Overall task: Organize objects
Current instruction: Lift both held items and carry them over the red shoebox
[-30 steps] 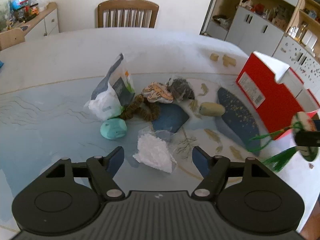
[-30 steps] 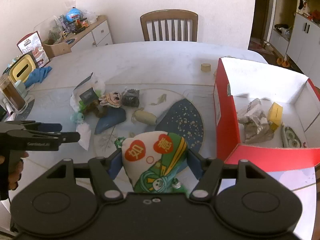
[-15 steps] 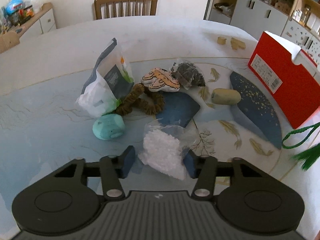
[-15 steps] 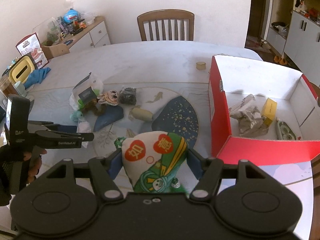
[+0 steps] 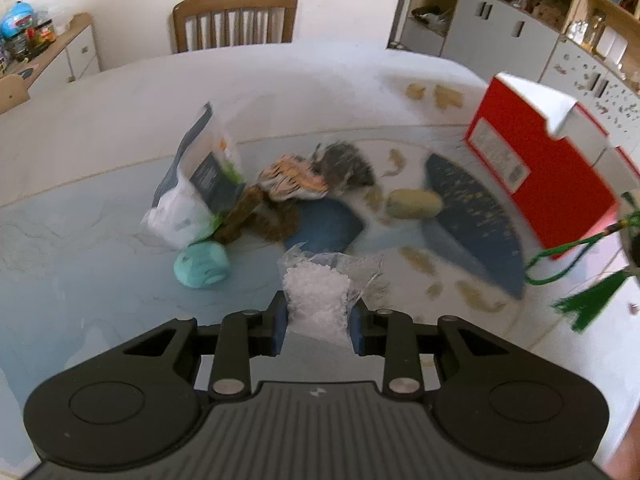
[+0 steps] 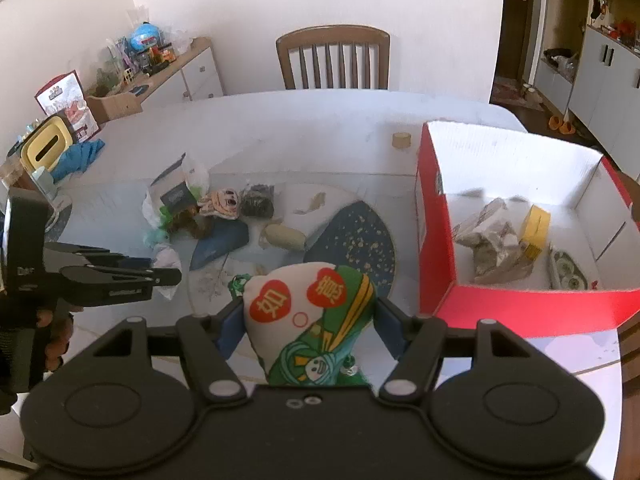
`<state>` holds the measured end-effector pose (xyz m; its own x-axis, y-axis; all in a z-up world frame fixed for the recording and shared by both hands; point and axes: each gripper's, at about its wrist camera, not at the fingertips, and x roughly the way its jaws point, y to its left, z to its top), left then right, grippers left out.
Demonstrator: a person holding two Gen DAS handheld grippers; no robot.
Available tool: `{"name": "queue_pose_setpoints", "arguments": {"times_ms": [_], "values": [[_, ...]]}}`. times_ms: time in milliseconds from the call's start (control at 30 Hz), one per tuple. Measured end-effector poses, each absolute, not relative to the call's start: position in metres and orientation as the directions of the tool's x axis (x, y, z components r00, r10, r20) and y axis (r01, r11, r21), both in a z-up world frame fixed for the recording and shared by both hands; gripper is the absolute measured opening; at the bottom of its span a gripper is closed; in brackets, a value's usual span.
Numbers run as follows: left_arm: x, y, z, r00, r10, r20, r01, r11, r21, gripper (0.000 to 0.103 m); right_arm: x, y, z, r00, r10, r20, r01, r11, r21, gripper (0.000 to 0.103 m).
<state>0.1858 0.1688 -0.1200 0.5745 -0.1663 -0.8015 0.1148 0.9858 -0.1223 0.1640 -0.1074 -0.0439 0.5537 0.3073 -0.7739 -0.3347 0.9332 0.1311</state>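
my left tongs (image 5: 319, 326) pinch a bag of white granules (image 5: 318, 304), my right tongs (image 6: 310, 326) a plush charm (image 6: 312, 320), above the pale painted worktop (image 6: 320, 128); a wooden chair (image 6: 333, 58) stands behind.

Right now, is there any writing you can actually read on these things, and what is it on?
"如" and "意": one character in each red heart on the stuffed pouch held by the right gripper.
White lettering on the left gripper: too blurred to read.
White label on the red box: too blurred.
Dark label on the plastic packet: too blurred.
Red snack bag on the sideboard: too small.
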Motion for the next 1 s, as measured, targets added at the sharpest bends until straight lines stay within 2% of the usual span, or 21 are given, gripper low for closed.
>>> {"name": "queue_pose_setpoints", "arguments": {"times_ms": [467,733,1000], "values": [[0.199,0.128,-0.039,0.598,-0.304,-0.742,0.214,0.952,-0.218,0.030,0.184,-0.160,0.003,0.621,0.309,-0.720,-0.270,0.947,0.173,0.066],[0.218,0.074,-0.012,0.592,-0.341,-0.730,0.298,0.934,-0.194,0.030,0.209,-0.208,0.030,0.675,0.287,-0.679,-0.227,0.957,0.179,0.066],[0.245,0.007,-0.007,0.567,-0.339,-0.751,0.332,0.928,-0.169,0.030,0.235,-0.257,0.029,0.695,0.286,-0.660,-0.220,0.958,0.184,0.066]]}}
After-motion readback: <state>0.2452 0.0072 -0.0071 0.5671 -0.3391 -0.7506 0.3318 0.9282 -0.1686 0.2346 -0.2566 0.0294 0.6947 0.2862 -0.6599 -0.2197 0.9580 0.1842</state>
